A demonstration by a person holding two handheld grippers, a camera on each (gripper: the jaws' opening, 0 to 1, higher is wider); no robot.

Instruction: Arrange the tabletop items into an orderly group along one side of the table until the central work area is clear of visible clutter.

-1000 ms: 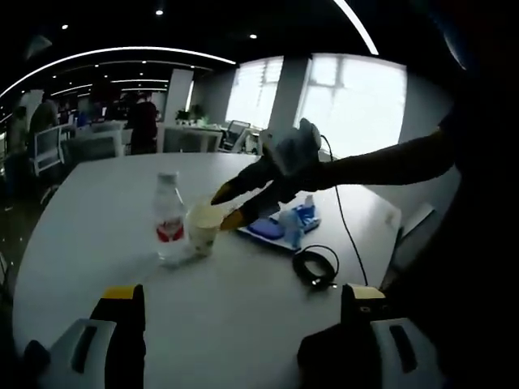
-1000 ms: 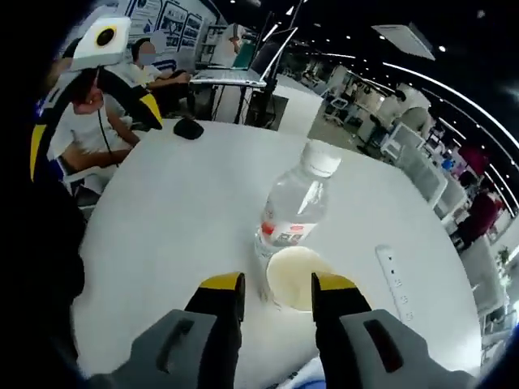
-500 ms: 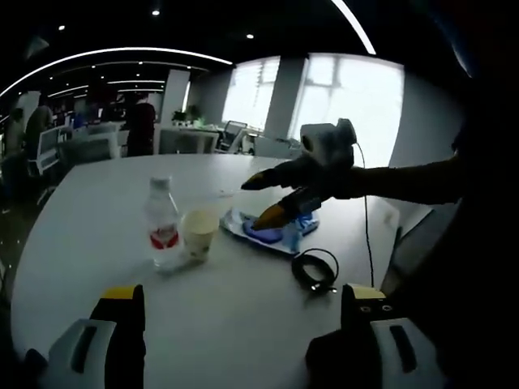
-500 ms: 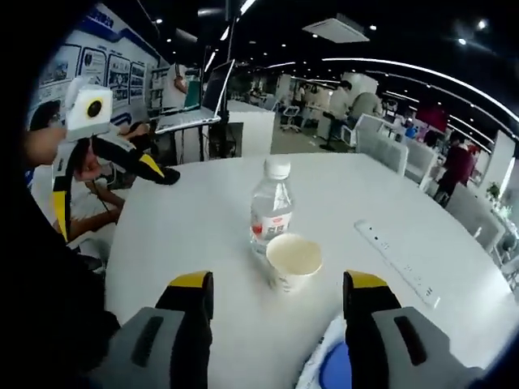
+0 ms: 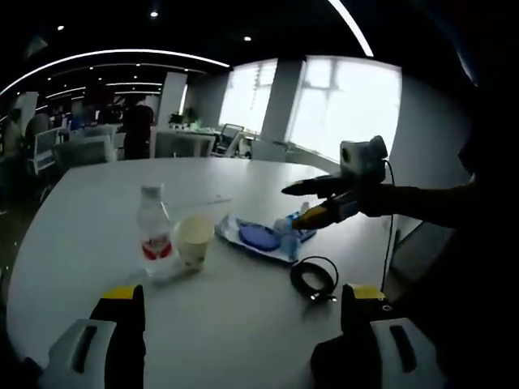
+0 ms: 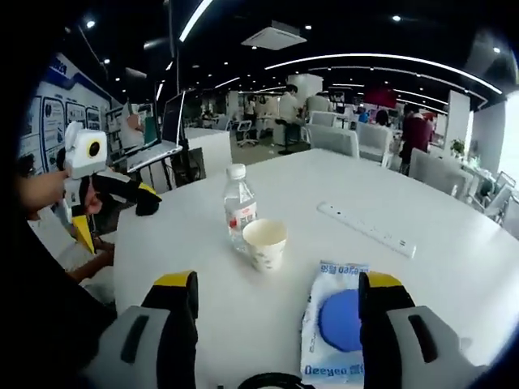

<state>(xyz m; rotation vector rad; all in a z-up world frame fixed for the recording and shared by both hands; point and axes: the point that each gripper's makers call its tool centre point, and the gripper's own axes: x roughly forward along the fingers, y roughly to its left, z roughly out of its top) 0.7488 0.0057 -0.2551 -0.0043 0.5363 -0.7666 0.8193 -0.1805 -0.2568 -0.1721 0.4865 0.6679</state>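
A clear water bottle (image 5: 152, 235) with a red label stands on the white table (image 5: 243, 324). A paper cup (image 5: 193, 239) stands right beside it. Further right lie a blue and white wipes pack (image 5: 263, 237) and a coiled black cable (image 5: 315, 277). My left gripper (image 5: 243, 304) is open, low over the near table edge. My right gripper (image 5: 293, 207) hovers open above the wipes pack. In the right gripper view, that gripper (image 6: 277, 284) is open and empty, with the wipes pack (image 6: 339, 320) between its jaws. The cup (image 6: 264, 243) and bottle (image 6: 240, 212) stand beyond it. The left gripper (image 6: 113, 217) shows at the left.
A white power strip (image 6: 366, 229) lies on the table (image 6: 454, 243) past the wipes pack. The cable (image 6: 263, 381) shows at the bottom edge. An open laptop (image 6: 158, 150) sits on a neighbouring desk. People and office chairs are in the background.
My right gripper opened wide and drew back from the paper cup, moving over toward the wipes pack. The cup stays beside the bottle. My left gripper has barely shifted.
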